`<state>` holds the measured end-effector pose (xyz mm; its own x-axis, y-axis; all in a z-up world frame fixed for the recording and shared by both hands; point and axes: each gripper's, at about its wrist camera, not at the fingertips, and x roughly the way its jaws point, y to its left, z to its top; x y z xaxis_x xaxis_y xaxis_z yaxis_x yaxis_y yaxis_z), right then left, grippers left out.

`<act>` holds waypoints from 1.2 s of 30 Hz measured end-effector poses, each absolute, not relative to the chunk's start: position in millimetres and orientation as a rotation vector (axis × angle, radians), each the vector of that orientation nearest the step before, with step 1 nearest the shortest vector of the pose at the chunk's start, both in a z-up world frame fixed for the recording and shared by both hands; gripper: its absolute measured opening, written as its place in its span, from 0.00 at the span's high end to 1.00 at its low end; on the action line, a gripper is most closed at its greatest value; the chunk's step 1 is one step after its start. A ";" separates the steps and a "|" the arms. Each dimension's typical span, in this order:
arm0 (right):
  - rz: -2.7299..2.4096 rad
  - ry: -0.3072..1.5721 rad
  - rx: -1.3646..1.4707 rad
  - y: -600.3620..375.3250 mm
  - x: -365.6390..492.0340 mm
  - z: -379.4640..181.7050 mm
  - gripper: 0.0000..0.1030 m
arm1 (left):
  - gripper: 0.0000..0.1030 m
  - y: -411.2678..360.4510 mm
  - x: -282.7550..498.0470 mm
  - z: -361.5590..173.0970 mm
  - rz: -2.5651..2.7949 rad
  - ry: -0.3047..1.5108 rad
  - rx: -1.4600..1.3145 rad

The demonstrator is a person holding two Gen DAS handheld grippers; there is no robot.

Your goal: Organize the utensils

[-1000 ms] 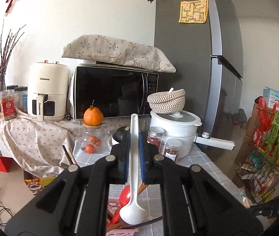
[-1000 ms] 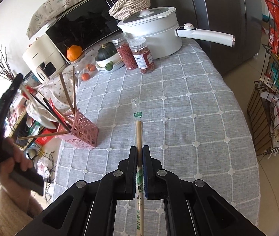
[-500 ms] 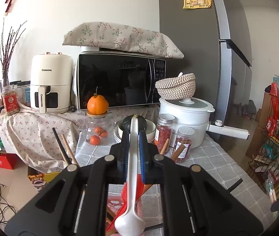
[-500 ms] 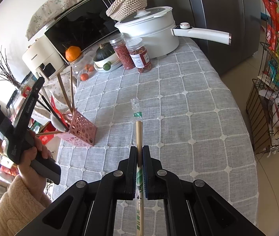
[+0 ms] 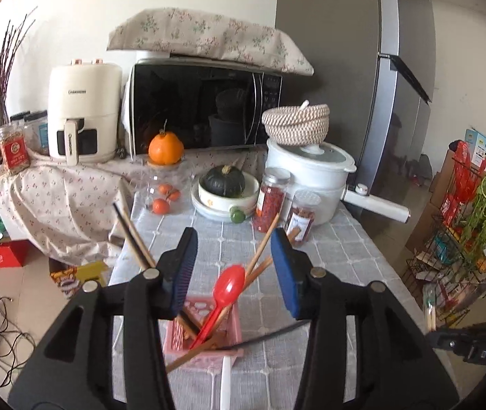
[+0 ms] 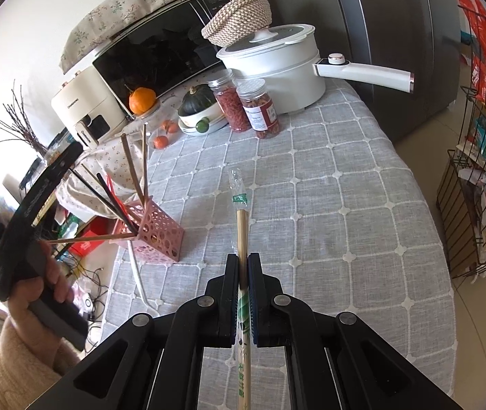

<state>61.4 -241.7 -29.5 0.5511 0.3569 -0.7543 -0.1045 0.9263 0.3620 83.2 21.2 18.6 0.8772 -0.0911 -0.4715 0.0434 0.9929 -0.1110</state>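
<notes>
While the left claw gapes wide, right claw pinches plastic-wrapped wooden chopsticks; at 9 o'clock, pink holder, contents partly hidden.

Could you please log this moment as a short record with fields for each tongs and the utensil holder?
left tongs: open, empty, above the pink holder
right tongs: shut on wrapped chopsticks, over the grey tablecloth
holder contents: red spoon, several chopsticks
white spoon: handle shows at the holder's near side
</notes>
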 end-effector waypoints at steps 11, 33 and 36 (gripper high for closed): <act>0.282 0.965 0.287 -238.5 62.6 -30.1 0.95 | 0.60 21.7 63.7 -41.2 -0.227 0.950 0.006; 0.272 0.986 0.282 -239.1 62.0 -36.3 0.95 | 0.70 12.4 63.9 -56.9 -0.197 1.002 0.048; 0.276 0.986 0.282 -238.6 61.9 -36.3 0.95 | 0.70 12.7 51.5 -54.1 -0.216 0.991 0.038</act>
<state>61.9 -238.6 -36.3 0.5232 0.3534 -0.7755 -0.1004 0.9292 0.3557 51.5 12.7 -54.1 0.5285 -0.1635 -0.8330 0.1976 0.9780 -0.0665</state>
